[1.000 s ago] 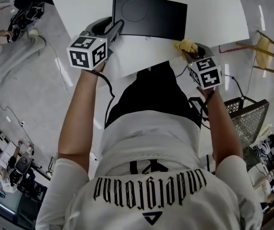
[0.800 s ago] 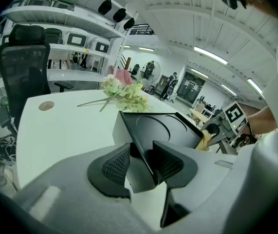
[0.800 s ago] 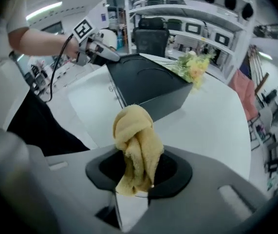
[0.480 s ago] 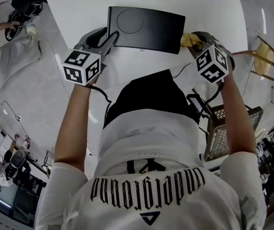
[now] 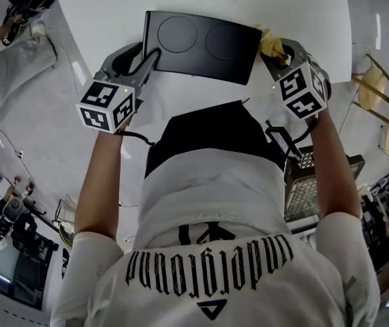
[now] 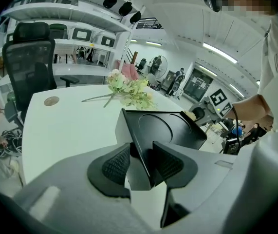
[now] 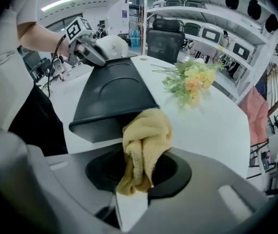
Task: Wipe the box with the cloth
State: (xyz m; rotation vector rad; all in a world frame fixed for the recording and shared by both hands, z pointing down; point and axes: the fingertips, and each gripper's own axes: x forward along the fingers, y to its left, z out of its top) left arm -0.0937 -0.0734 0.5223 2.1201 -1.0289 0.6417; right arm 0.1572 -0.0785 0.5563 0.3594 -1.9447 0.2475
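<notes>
Nearest to the person, the left hand-held gripper [image 6: 143, 164] has its jaws fairly wide apart but closed on the left corner of the black box [image 5: 201, 43], with the thin wall of the box between the two ribbed pads. The right hand-held gripper [image 7: 139, 174] is closed on a bunched yellow cloth [image 7: 146, 140], which stands up out of the jaws as a thick fold. The box lies flat on the white desk [image 5: 112, 9], close to its near edge, and the cloth is at the right end of the box; I cannot tell if it touches the surface yet. In my judgement, the main risk is the grip on only one corner: a strong wiping push from the right can turn or slide the box, maybe toward the desk edge. The cloth is also held by a small part, so it can pull out of the jaws if it drags. Farther on the desk lie artificial flowers [image 7: 192, 82], near the far side of the box, and a long stroke can knock them. Beyond the desk stand an office chair [image 6: 29, 52] and shelves [image 6: 80, 13], well apart and not in the way.
</notes>
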